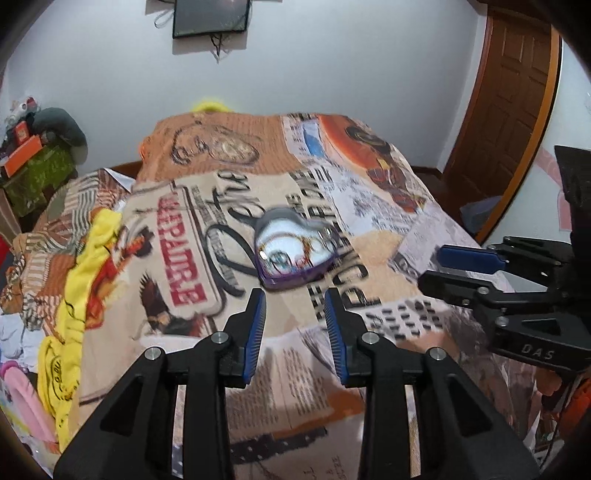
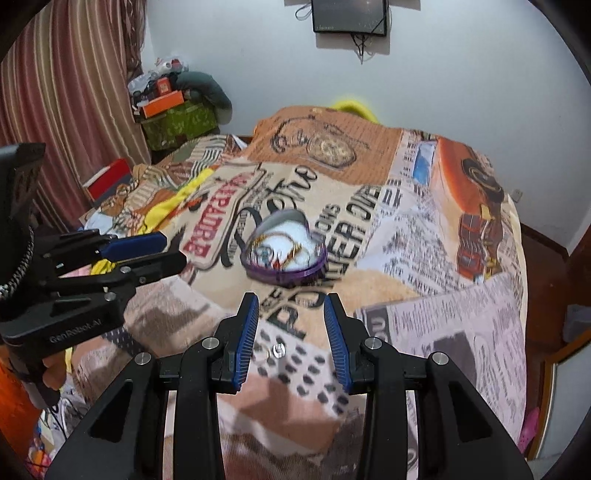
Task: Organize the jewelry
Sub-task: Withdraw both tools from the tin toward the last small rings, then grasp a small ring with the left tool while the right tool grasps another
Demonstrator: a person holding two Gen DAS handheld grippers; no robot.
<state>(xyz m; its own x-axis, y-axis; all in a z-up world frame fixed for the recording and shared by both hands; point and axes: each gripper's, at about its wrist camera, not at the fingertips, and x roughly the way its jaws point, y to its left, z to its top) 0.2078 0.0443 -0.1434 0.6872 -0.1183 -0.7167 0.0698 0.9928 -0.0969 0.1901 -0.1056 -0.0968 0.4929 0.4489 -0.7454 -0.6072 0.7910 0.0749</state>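
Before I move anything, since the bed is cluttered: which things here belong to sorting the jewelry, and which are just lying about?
For the job:
- heart-shaped purple jewelry box, open, with gold chains inside
- small silver ring on the blanket
- left gripper, right gripper, both open

Lying about:
- printed blanket
- yellow garment
- orange box
- wall screen

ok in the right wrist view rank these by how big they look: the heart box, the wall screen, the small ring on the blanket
1. heart box
2. wall screen, a close second; it is farther off and cut by the frame edge, so unsure
3. small ring, clearly smallest
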